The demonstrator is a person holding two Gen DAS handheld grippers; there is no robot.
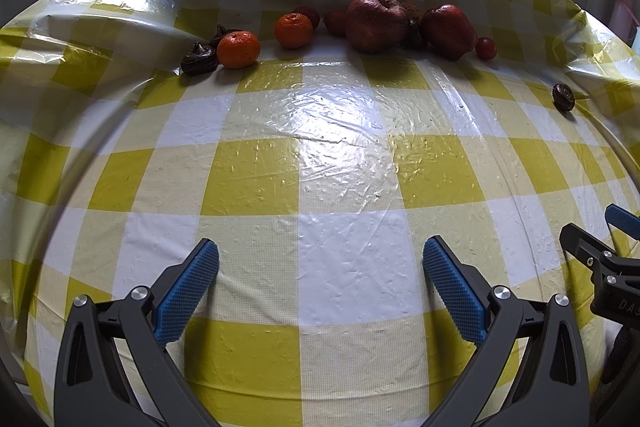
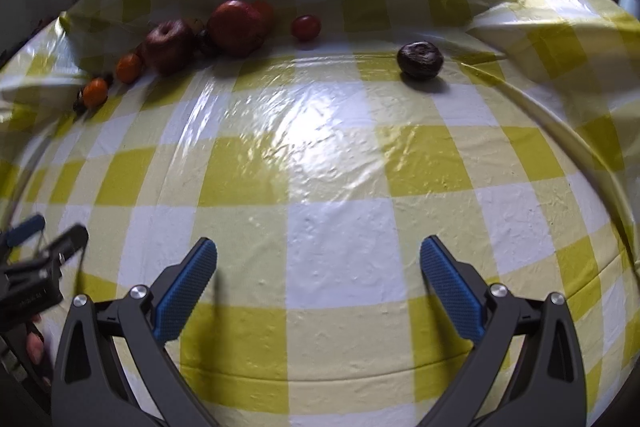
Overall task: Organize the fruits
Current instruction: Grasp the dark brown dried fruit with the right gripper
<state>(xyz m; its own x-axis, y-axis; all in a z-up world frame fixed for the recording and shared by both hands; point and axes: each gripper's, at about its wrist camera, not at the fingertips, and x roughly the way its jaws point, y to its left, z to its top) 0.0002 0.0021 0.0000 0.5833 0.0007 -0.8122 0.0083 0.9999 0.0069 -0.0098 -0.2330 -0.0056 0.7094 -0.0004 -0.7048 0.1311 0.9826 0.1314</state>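
Fruit row on a yellow-checked cloth (image 1: 256, 183), seen from both wrist cameras. Landmark: the big wrinkled apple (image 1: 376, 23). Left of it lie two mandarins (image 1: 293, 30) (image 1: 238, 49), the farther one touching two dark chestnut-like pieces (image 1: 199, 61), one half hidden behind it. Behind the apple, a spotted yellow fruit and a small red one are mostly covered and hard to identify. Right of it, a second red fruit (image 1: 448, 31) with a dark piece wedged between the two, then a cherry tomato (image 1: 486, 48). Well apart to the right sits a lone dark chestnut (image 2: 420, 60). Left gripper (image 1: 320, 291): blue pads spread wide, nothing between them, near edge of the cloth. Right gripper (image 2: 318, 289): likewise spread and empty; its body shows at the left view's right edge, cut off, with partial lettering "DA". The right view is motion-blurred; lettering on the left gripper's body there is unreadable
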